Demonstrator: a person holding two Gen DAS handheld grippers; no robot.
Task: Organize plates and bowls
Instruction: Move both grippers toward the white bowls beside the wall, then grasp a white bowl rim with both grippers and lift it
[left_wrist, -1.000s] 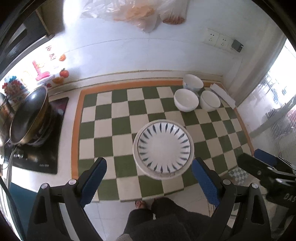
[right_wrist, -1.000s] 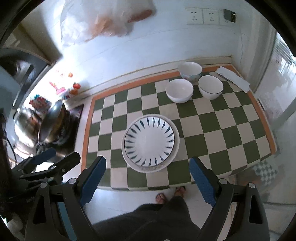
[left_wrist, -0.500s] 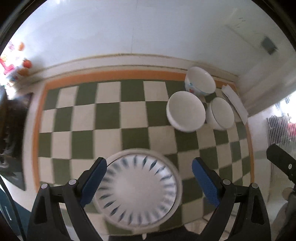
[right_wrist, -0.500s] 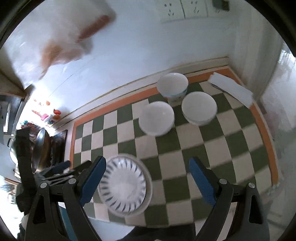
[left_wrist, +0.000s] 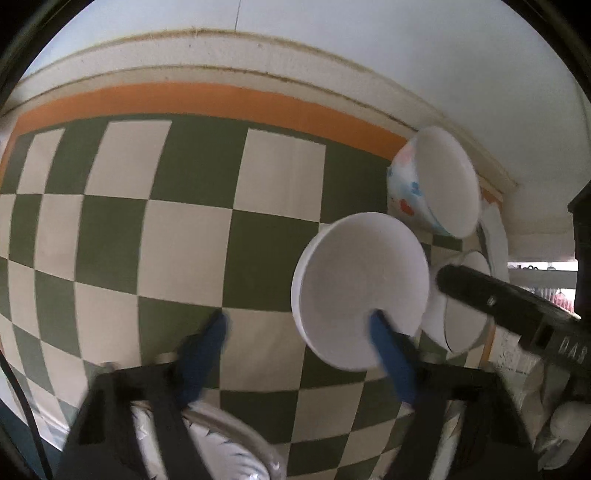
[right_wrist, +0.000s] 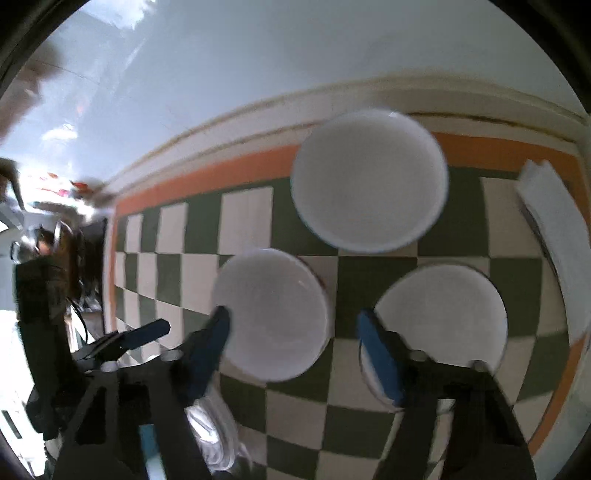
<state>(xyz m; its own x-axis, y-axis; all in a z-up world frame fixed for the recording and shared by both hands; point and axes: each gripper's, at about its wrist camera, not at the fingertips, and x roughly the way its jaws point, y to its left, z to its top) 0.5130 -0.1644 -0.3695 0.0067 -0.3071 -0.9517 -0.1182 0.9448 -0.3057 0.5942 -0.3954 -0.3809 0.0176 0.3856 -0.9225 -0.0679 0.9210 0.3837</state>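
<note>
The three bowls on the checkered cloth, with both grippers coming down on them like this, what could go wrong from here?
1. The three bowls sit close together, so lifting the plain white bowl could knock the patterned bowl behind it.
2. The left gripper and right gripper work side by side with jaws that have just been closing; they may collide.
3. Each gripper has one finger over a bowl's rim; a thin rim grip on the right-hand bowl could slip.
</note>
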